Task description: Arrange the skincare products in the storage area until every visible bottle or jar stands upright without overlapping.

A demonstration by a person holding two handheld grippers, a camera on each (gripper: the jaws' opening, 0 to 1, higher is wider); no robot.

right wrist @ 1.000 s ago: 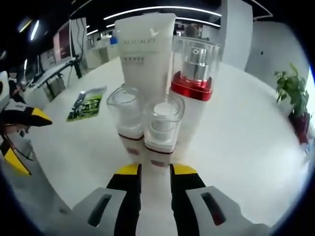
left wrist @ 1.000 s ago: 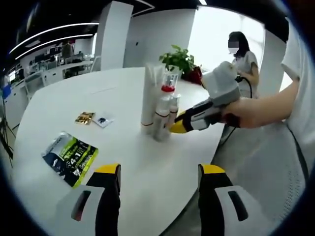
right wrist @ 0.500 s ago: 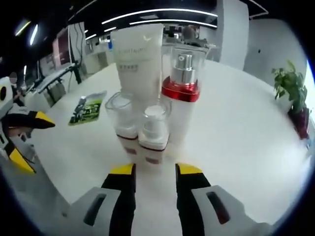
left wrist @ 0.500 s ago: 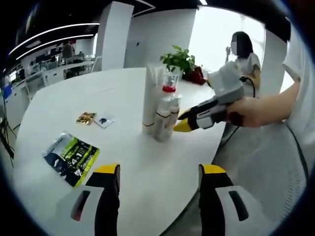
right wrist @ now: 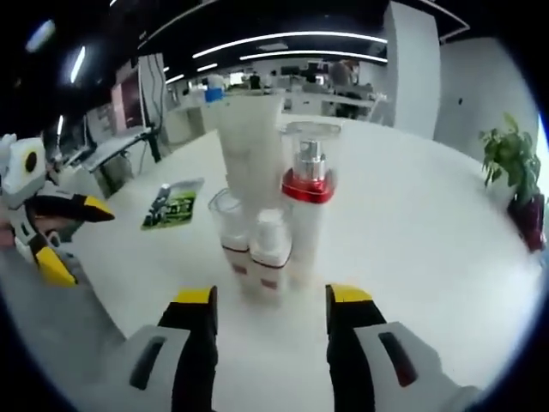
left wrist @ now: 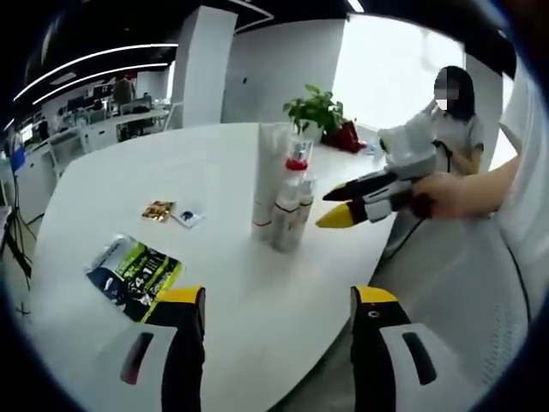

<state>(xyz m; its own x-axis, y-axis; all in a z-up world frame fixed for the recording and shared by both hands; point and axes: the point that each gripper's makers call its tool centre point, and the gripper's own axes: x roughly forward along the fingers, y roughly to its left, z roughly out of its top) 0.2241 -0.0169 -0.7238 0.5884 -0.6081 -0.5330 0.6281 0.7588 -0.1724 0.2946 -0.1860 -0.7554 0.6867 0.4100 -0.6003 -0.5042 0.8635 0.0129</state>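
Left gripper view: left gripper [left wrist: 279, 313] wide, empty, held low over the white table [left wrist: 111, 180]; bottles [left wrist: 286, 202] cluster upright mid-table.

Right gripper view: right gripper [right wrist: 270, 311] wide apart, empty, just short of the pump bottle [right wrist: 304, 215], apparently released clear.

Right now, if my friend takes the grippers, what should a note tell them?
Left gripper: open, holding nothing, low over the white table.
Right gripper: open, holding nothing, just short of the bottles.
Things: tall white tube, red-collared pump bottle and two small clear-capped bottles stand upright in a tight cluster.
Done: all four look upright.
Left: check that none overlap; the green packet and small sachets lie aside.
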